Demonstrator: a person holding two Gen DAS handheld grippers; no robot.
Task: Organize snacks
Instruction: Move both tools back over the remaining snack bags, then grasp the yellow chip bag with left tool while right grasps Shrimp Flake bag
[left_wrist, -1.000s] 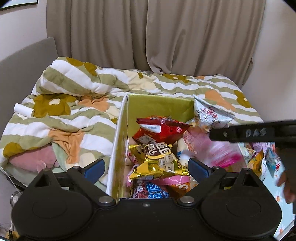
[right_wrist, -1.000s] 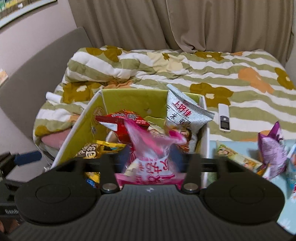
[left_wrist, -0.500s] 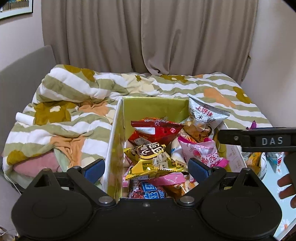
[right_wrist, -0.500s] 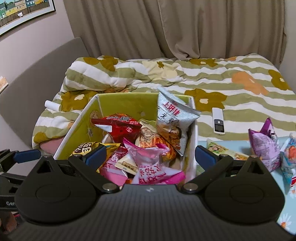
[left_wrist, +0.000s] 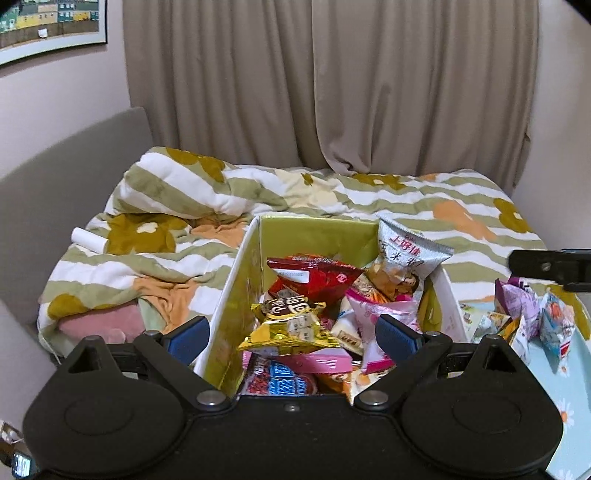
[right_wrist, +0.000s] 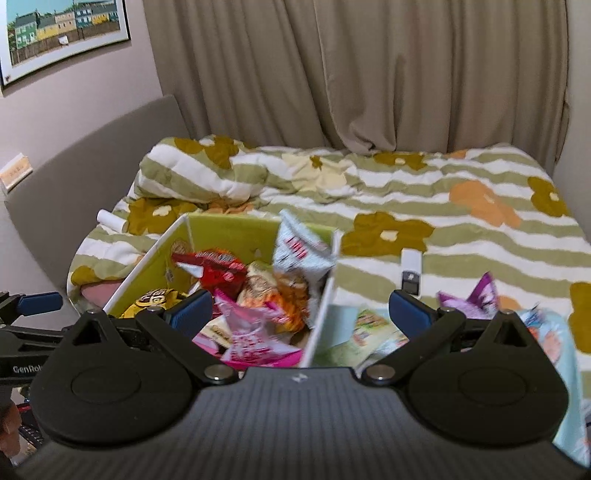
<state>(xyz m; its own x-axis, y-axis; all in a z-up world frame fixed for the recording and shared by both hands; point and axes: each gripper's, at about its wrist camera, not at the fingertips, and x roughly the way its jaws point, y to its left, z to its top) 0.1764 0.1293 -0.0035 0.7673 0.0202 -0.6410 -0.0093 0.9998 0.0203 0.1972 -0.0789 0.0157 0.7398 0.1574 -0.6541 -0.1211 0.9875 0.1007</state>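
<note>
You face a bed spread with a green-and-white striped quilt bearing mustard and orange flowers, beige curtains hanging behind it and a framed picture of coloured houses on the wall to the left.

At the near edge of the bed stands the snack box, white outside and yellow-green inside, open at the top and heaped with packets. A silver packet with red lettering stands tilted against its far right corner, rising above the rim. A red packet lies just left of it, a gold packet sits nearer you at the left side, a pink packet lies at the right side, and a red-and-blue packet is nearest of all.

To the right of the box, on a light blue surface printed with daisies, loose snacks lie apart from it: a purple packet, a light blue packet and a flat green-printed packet.

Your left gripper hangs over the near part of the box with its blue pads spread wide, gripping nothing. Your right gripper is likewise released and empty, straddling the right wall of the box.

A white remote control lies on the quilt beyond the loose snacks, and a small white roll rests on the quilt at the far left.
</note>
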